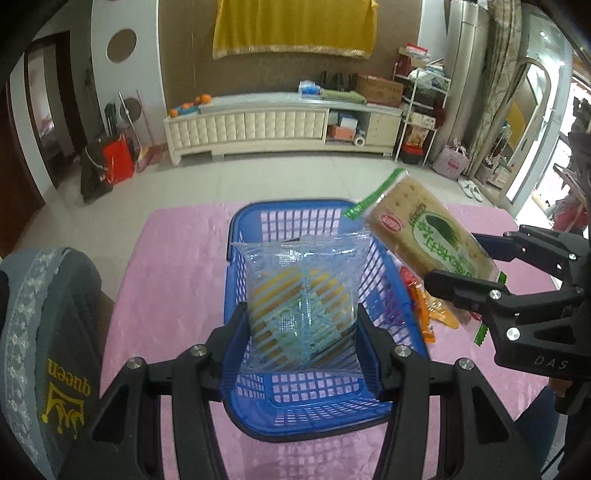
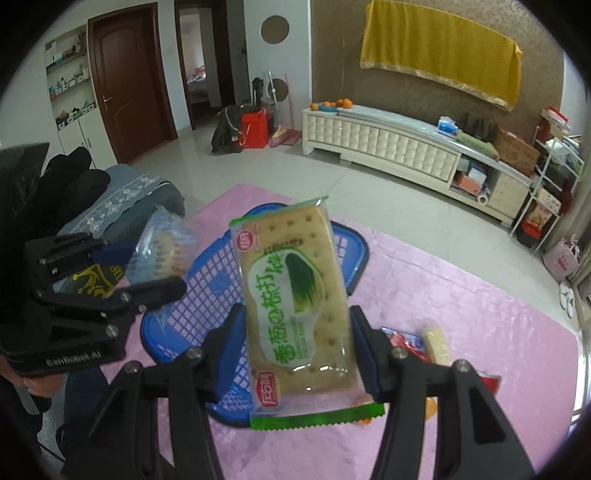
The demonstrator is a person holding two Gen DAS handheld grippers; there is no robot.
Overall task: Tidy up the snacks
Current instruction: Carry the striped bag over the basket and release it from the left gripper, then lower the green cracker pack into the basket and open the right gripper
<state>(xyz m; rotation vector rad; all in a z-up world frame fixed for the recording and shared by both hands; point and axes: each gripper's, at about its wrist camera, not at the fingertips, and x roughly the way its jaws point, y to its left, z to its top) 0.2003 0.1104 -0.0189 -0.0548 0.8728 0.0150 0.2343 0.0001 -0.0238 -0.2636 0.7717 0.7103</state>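
the left wrist view looks forward and steeply down along its own fingers, close above the blue basket (image 1: 306, 413) on the pink cloth (image 1: 177, 266), facing the cream cabinet (image 1: 258, 129) along the far wall head on. the right wrist view looks down from just to the right, angled leftward, so the cabinet (image 2: 388, 147) runs slanted. both share the basket (image 2: 207, 273), the cloth (image 2: 461, 295) and the yellow hanging (image 1: 295, 27) (image 2: 439, 55). each view catches the other gripper at its edge: right gripper (image 1: 461, 258), left gripper (image 2: 147, 269).
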